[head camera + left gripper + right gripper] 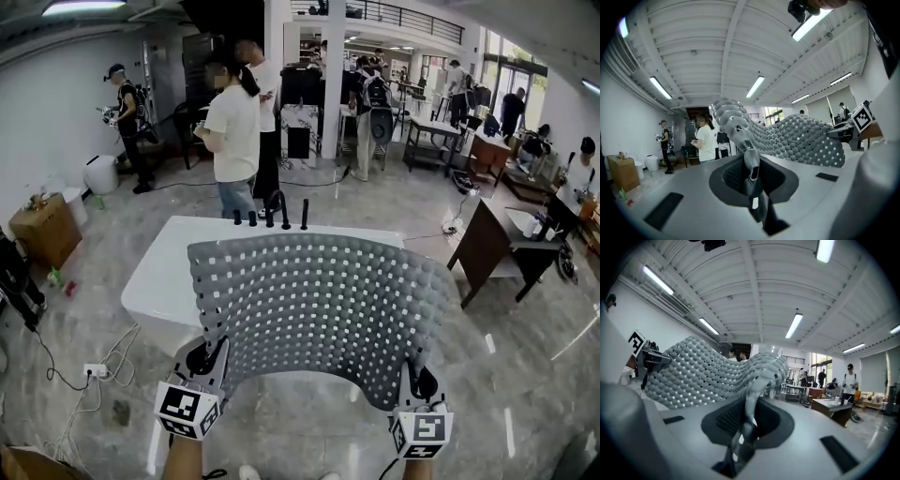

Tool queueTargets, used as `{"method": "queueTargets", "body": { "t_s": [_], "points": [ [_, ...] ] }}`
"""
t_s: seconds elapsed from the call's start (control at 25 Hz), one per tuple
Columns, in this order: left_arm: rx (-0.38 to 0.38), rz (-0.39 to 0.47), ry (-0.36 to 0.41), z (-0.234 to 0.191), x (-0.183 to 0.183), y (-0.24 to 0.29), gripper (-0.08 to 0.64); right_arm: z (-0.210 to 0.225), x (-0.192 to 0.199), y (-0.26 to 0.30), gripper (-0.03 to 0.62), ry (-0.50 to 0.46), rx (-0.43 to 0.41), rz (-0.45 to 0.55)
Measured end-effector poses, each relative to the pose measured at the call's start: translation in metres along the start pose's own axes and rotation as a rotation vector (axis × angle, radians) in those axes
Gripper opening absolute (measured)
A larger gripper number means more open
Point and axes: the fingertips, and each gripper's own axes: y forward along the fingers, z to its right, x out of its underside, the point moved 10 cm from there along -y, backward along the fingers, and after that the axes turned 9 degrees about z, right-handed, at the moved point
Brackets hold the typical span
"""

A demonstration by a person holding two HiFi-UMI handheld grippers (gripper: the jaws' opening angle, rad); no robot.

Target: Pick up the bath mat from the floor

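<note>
Both grippers pinch the grey bath mat (319, 300): left gripper (751, 161) has its fingers nearly closed on the near-left corner, right gripper (749, 413) likewise on the near-right. Mat is off the floor (525, 375), long axis spanning left-right between your hands, far edge arching over the white tabletop's (164, 277) near edge.

Landmark: white counter (164, 272), centre of floor.
- Bath mat (323, 314): grey, perforated, spread wide in front of counter, off floor, covering most of its top.
- Left gripper (208, 361): clamped on mat's lower left corner.
- Right gripper (422, 384): clamped on lower right corner.
- Black fittings (272, 214): upright on counter's far edge.
- Person in white shirt (232, 131): standing beyond counter.
- Cardboard box (45, 230): left of counter.
- Dark desk (487, 248): right of counter.
- Power strip (96, 370): on floor, near left of counter.
</note>
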Motion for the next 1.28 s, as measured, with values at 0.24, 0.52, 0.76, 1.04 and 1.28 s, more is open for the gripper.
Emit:
{"method": "queueTargets", "body": {
  "t_s": [0.24,0.52,0.76,1.04,1.28],
  "points": [
    [-0.002,0.06,0.001,0.003,-0.018,0.0,0.038,-0.002,-0.022,-0.004,0.067,-0.001,0.015,0.061],
    [0.001,0.063,0.011,-0.001,-0.017,-0.012,0.038,-0.015,-0.022,-0.012,0.067,-0.007,0.014,0.06],
    [0.014,0.051,0.015,0.002,-0.02,-0.015,0.038,-0.02,-0.022,-0.016,0.067,0.008,0.009,0.042],
    [0.013,0.042,0.009,0.002,-0.017,-0.018,0.038,-0.021,-0.022,-0.017,0.067,0.007,0.006,0.035],
    [0.008,0.042,0.009,0.001,-0.016,-0.018,0.038,-0.019,-0.022,-0.014,0.066,0.01,0.007,0.034]
  ]
}}
